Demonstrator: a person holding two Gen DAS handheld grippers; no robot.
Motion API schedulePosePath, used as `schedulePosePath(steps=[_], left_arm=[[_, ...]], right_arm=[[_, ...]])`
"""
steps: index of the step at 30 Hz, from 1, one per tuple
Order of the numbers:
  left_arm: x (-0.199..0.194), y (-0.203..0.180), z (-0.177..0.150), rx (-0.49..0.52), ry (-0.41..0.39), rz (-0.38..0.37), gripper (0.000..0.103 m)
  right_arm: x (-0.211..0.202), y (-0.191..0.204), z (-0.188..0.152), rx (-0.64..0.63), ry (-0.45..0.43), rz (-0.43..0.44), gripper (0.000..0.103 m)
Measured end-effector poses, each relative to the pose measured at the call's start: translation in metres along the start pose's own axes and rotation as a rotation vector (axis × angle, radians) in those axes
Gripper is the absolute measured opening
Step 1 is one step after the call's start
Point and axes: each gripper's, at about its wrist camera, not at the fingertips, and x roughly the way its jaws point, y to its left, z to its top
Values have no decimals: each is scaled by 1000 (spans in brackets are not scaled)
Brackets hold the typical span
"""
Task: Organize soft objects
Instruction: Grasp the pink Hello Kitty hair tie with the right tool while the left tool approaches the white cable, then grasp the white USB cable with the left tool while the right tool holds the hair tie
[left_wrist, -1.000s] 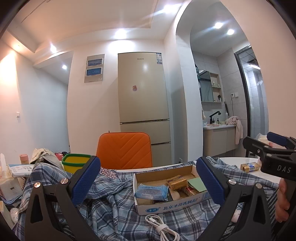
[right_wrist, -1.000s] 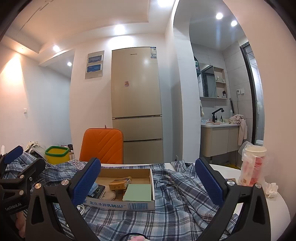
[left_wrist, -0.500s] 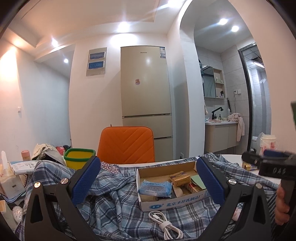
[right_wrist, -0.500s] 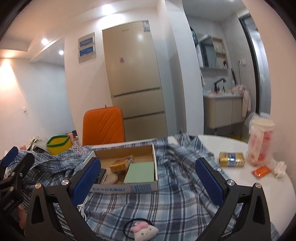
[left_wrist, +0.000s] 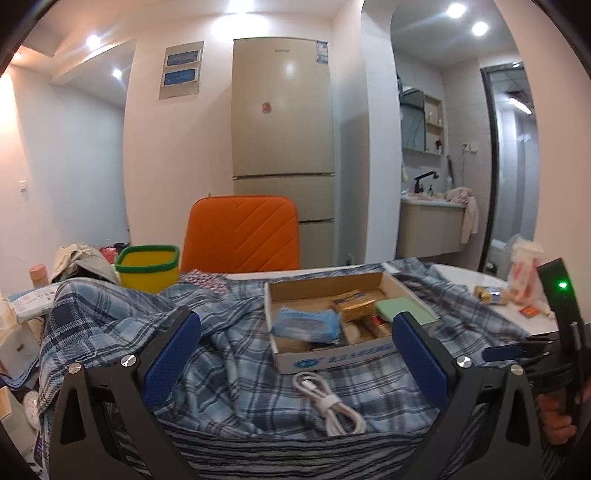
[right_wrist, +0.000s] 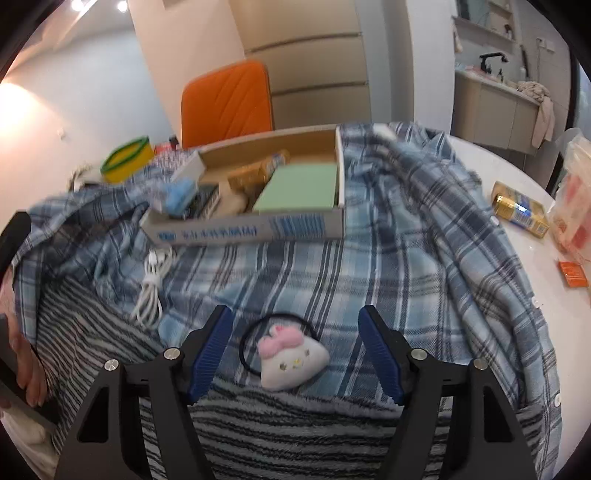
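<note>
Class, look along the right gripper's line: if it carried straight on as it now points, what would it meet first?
Most likely the plush hair tie, lying on the plaid shirt between the closing jaws of the right gripper, not yet touched.

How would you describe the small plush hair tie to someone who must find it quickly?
Find the blue checked shirt spread over the table. In front of the cardboard box, near the striped cloth, lies the hair tie: a black loop with a white plush face and pink bow.
</note>
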Motion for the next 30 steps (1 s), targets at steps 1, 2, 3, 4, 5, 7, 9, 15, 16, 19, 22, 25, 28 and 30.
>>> schedulePosePath(steps=[1, 2, 3, 4, 5, 7, 9, 15, 16, 19, 22, 25, 28, 30], left_arm=[[4, 1, -2, -3, 22, 1, 103], [8, 1, -3, -2, 44, 7, 103], [12, 0, -4, 6, 63, 16, 103], [15, -1, -6, 14, 75, 13, 103], [19, -1, -7, 11, 93, 2, 103], [25, 2, -8, 0, 123, -6, 103], [30, 5, -10, -19, 145, -10, 102], [39, 4, -14, -14, 196, -35, 85], [43, 3, -15, -9, 213, -43, 79], [53, 1, -18, 1, 266, -62, 53], [64, 0, -19, -6, 331, -85, 34], [78, 5, -18, -85, 432, -142, 33], [90, 2, -20, -123, 518, -168, 33], [100, -2, -23, -140, 587, -153, 33]], right_arm=[[2, 6, -2, -31, 7, -15, 70], [4, 10, -4, -56, 18, -28, 67], [5, 14, -6, -77, 32, -37, 59], [10, 19, -9, -103, 59, -53, 55], [13, 21, -10, -115, 73, -59, 53], [16, 23, -10, -130, 90, -67, 48], [16, 21, -11, -123, 91, -64, 46], [19, 19, -12, -113, 94, -81, 31], [15, 19, -12, -113, 75, -71, 30], [1, 19, -12, -107, -3, -57, 30], [-16, 21, -11, -107, -103, -56, 30], [-29, 21, -10, -99, -184, -56, 30], [-37, 23, -9, -92, -219, -63, 30], [-34, 23, -8, -87, -205, -71, 30]])
